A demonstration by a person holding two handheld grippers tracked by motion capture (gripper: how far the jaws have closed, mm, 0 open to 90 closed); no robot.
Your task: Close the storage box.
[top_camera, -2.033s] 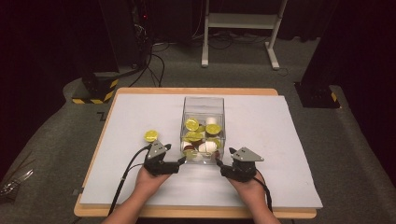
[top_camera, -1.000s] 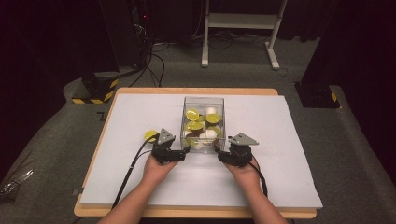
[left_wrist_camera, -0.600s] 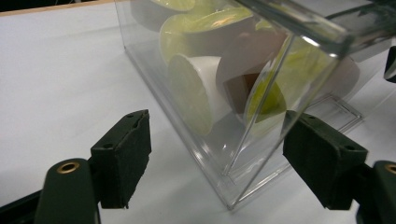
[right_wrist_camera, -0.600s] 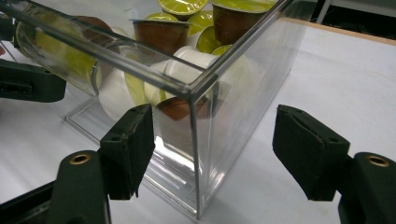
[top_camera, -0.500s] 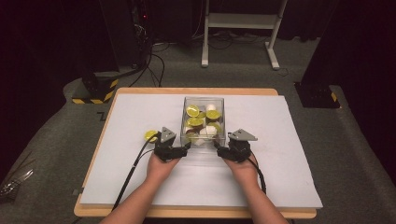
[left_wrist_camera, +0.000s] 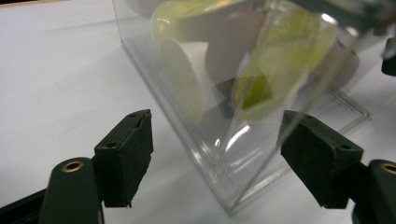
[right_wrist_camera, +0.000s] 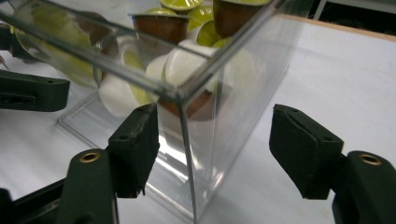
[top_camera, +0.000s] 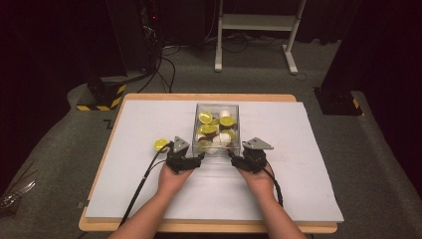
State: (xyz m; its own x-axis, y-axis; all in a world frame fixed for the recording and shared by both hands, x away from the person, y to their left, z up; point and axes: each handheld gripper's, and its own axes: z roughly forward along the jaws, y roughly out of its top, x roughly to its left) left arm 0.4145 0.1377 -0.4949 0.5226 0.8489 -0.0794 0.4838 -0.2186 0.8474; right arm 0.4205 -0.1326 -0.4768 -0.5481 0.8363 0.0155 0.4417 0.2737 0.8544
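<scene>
The left gripper (top_camera: 199, 158) sits at the near left corner of the clear box (top_camera: 217, 130), jaws spread to either side of that corner; they have just been closing in, yet the pads (left_wrist_camera: 126, 156) stand off the plastic in the left gripper view. The right gripper (top_camera: 234, 160) mirrors it at the near right corner, its jaws also just narrowing and still apart from the walls, with the box edge rising between them in the right gripper view (right_wrist_camera: 187, 154).

The box stands upright a little past the middle of the white mat (top_camera: 308, 164), its nearest wall at 12 o'clock from the two hands. It is filled with coffee capsules (top_camera: 219, 128), lime-green, white and brown. One loose green capsule (top_camera: 160, 145) lies on the mat at about 10 o'clock from the left gripper, just beside it.

To do this step well, I judge both sets of jaws should close evenly, each on a corner, so neither side skids on the slick plastic. Pressure should build at the same time on both sides, and any lift or slide should stay level, since the box is open-topped and the capsules could spill.
</scene>
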